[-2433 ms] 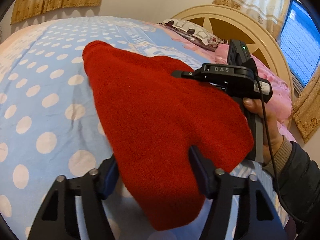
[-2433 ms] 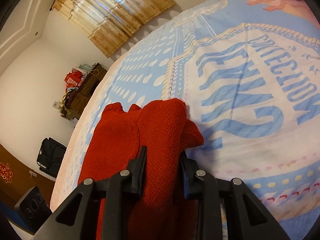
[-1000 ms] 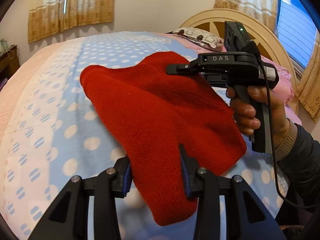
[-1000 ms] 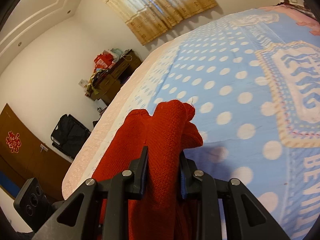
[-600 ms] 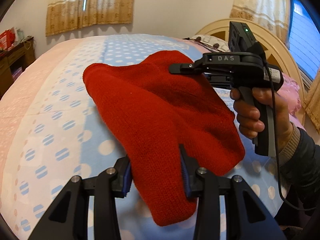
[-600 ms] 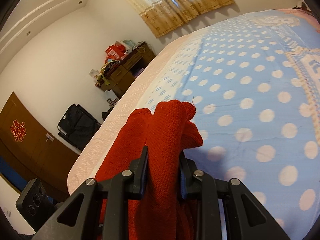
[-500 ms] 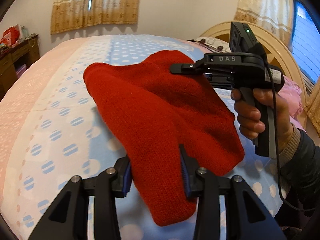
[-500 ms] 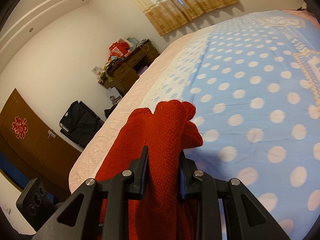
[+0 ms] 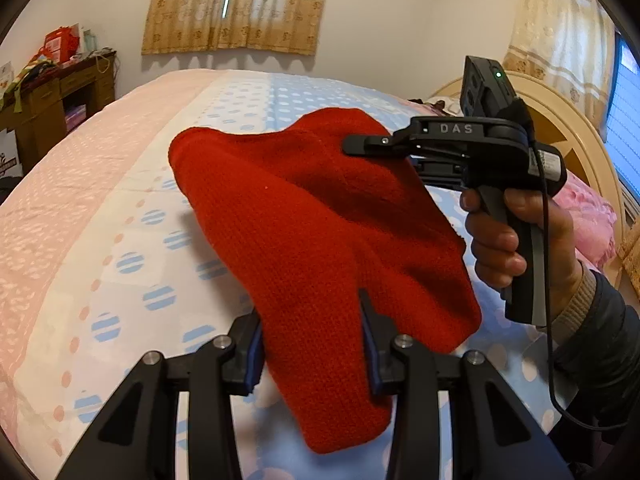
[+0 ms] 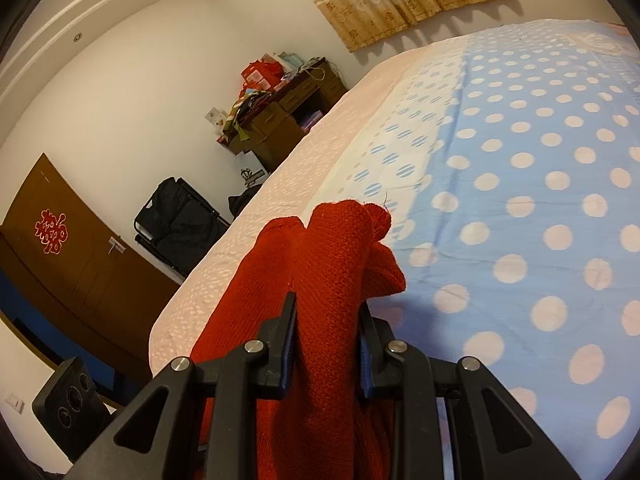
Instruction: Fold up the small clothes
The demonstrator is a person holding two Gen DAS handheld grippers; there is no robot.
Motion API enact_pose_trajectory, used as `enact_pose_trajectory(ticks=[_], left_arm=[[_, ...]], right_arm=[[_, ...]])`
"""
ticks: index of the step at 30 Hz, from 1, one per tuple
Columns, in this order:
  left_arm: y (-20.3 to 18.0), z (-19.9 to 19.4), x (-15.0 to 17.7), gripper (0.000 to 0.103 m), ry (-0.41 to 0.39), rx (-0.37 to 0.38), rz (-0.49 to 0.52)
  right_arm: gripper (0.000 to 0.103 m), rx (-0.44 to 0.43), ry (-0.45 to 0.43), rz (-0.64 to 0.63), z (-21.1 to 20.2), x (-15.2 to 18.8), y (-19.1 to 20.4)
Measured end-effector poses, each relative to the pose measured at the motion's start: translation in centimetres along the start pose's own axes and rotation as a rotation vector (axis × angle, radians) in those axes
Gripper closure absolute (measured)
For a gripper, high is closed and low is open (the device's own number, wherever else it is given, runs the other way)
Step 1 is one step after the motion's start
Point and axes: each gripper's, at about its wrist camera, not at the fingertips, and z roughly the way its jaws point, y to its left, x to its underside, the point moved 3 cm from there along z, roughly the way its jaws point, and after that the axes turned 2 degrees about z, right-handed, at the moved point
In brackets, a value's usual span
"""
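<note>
A folded red knit garment (image 9: 304,220) hangs in the air above the bed, held at two ends. My left gripper (image 9: 312,340) is shut on its near end, and a flap hangs below the jaws. My right gripper (image 10: 326,332) is shut on the other end of the red garment (image 10: 320,264), which bunches up between its jaws. In the left wrist view the right gripper (image 9: 360,145) reaches in from the right, held by a hand, its fingers clamped on the garment's far edge.
Under the garment lies the bed with a blue polka-dot cover (image 10: 520,200) and a pink border (image 9: 80,168). A cream headboard (image 9: 568,120) and pink pillow (image 9: 588,216) are at the right. A cluttered wooden desk (image 10: 280,116), a black bag (image 10: 176,216) and a brown wardrobe (image 10: 60,256) stand beyond the bed.
Both grippers have carried the garment together toward the foot and pink edge of the bed. The views swung left, showing the desk and window. Both grips are unchanged.
</note>
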Motion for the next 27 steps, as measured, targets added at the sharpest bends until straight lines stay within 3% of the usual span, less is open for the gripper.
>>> enact_pose_trajectory(ticks=[9, 27], left_arm=[[1.4, -0.6, 1.3, 0.062, -0.010, -0.037, -0.055], [3.0, 0.2, 3.5, 0.062, 0.019, -0.038, -0.131]], right_arm=[[0.077, -0.008, 0.056, -0.029, 3.7, -0.1, 2.0], [0.077, 0.002, 0.141, 0.009, 7.4, 1.1, 0.7]])
